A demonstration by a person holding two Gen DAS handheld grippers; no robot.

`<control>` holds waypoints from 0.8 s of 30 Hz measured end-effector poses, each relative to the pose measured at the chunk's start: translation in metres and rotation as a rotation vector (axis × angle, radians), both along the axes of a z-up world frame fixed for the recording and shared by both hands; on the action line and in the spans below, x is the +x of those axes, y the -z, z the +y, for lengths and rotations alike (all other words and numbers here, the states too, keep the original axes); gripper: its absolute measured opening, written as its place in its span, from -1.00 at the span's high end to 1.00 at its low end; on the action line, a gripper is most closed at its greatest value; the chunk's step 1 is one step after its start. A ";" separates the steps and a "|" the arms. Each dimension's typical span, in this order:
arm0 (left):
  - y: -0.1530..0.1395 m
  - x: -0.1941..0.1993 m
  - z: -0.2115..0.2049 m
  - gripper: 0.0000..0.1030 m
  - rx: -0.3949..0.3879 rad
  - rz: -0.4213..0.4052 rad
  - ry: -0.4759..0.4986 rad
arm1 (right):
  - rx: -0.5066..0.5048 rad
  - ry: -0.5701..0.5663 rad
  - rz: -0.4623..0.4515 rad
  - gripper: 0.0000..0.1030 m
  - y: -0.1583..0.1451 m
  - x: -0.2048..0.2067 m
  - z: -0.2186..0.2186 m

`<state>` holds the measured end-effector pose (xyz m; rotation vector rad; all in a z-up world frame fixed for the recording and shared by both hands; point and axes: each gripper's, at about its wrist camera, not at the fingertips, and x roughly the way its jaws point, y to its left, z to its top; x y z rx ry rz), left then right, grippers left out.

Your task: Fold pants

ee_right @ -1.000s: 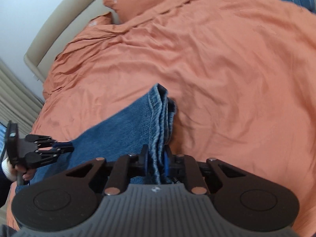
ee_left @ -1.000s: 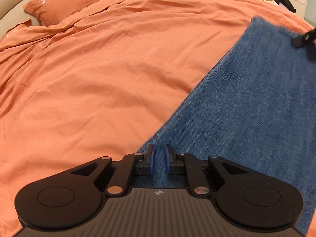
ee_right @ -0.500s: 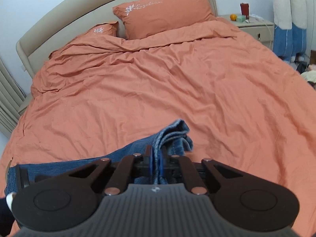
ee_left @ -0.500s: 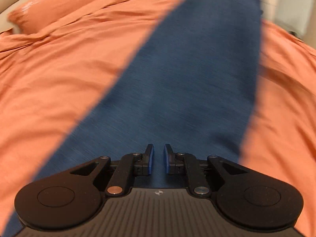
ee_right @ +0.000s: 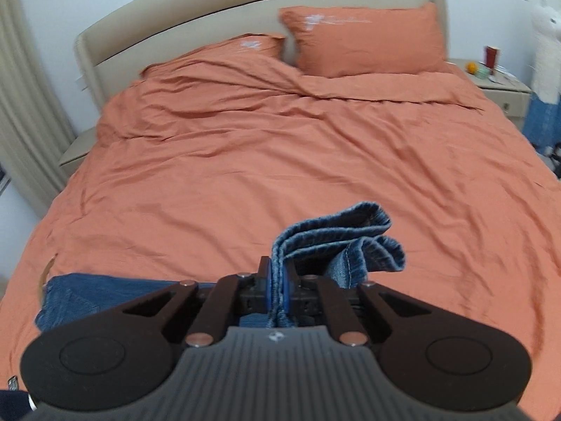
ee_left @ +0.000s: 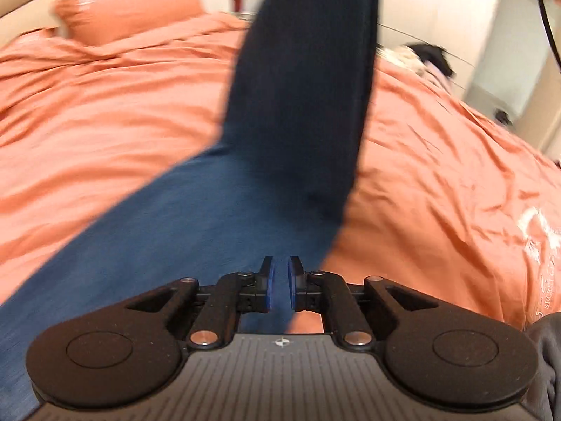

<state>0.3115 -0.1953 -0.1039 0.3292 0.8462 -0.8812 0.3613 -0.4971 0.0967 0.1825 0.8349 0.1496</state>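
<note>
Orange duvet fills the bed from near edge to far headboard, wrinkled all over; two orange pillows lean at the far end, the left one lying flatter and half sunk behind a duvet ridge; a nightstand sits far right with a red cup and small bits too tiny to name; a curtain hangs at the left edge.

Now the pants, blue denim; in the right wrist view a bunched, hemmed end rises just past the right gripper, whose jaws are pinching the layered fabric between blue pads; more denim lies flat on the duvet near left, its lower part cut off behind the gripper body.

In the left wrist view the pants sweep from near left up to a dark band climbing out of the top of the frame, badly motion-blurred, so the weave and edges are hard to read; that band blocks the middle of the bed beyond; the left gripper sits over the denim's near edge, jaws nearly together with a thin gap, and I cannot tell whether cloth is caught between them; a dark and pale heap lies far right, too smeared to identify; white embroidery on the duvet at right is partly cut off.
</note>
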 end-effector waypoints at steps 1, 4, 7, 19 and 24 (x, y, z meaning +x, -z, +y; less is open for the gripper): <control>-0.007 0.004 0.019 0.78 -0.004 0.001 -0.034 | 0.000 -0.023 0.002 0.98 -0.001 0.003 0.020; -0.030 0.012 0.070 0.78 -0.016 -0.012 -0.139 | 0.000 -0.085 0.005 0.98 0.005 0.012 0.079; -0.053 0.014 0.120 0.78 -0.010 -0.023 -0.239 | 0.035 -0.134 0.033 0.98 0.028 0.019 0.134; -0.073 0.026 0.230 0.42 -0.015 0.081 -0.498 | 0.137 -0.236 0.283 0.96 0.220 0.022 0.277; -0.049 0.032 0.230 0.24 -0.063 0.137 -0.492 | 0.161 -0.242 0.285 0.63 0.242 0.008 0.288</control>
